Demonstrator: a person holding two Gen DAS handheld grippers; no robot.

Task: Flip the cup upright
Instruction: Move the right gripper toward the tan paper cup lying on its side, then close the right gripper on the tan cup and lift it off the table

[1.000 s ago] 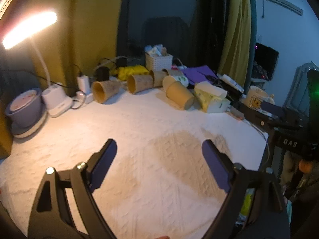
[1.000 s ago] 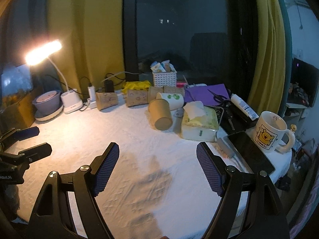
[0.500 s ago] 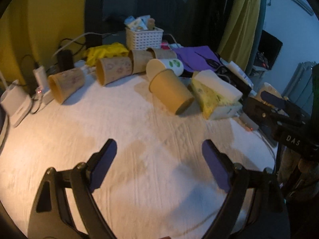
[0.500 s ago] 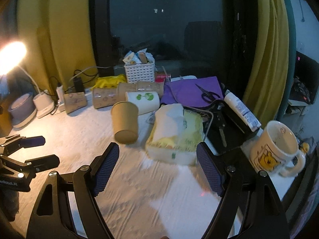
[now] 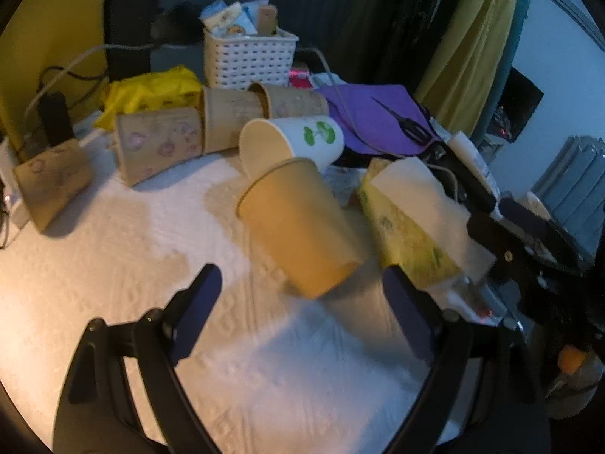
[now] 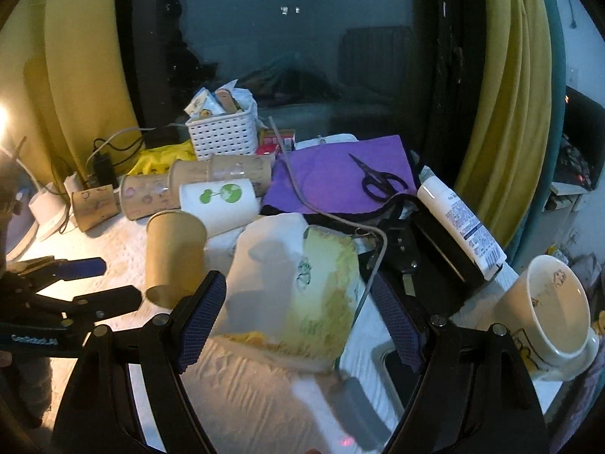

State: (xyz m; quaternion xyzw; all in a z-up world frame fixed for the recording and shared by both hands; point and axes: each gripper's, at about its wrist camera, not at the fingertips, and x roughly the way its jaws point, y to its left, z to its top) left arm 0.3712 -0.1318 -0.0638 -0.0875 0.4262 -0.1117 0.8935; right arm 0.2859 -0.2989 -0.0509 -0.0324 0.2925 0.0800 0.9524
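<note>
A plain brown paper cup (image 5: 298,227) lies on its side on the white table cloth (image 5: 113,265), base toward me; it also shows in the right wrist view (image 6: 172,257). Behind it lie a white cup with a green print (image 5: 295,143) and several patterned brown cups (image 5: 159,147), all on their sides. My left gripper (image 5: 302,314) is open and empty, just short of the plain cup's base. My right gripper (image 6: 298,321) is open and empty, over a tissue pack (image 6: 298,287). The left gripper also shows in the right wrist view (image 6: 81,280).
The tissue pack (image 5: 408,223) lies right of the plain cup. A white basket (image 5: 249,56), yellow bag (image 5: 151,90), purple cloth with scissors (image 6: 340,178), white tube (image 6: 461,219), mug (image 6: 548,306) and phone (image 6: 393,370) crowd the back and right. Cables and chargers (image 5: 53,121) sit at the left.
Both grippers moved forward and to the right. The plain brown cup now sits much closer to my left gripper, and the tissue pack fills the space under my right gripper. Jaws stayed open.
</note>
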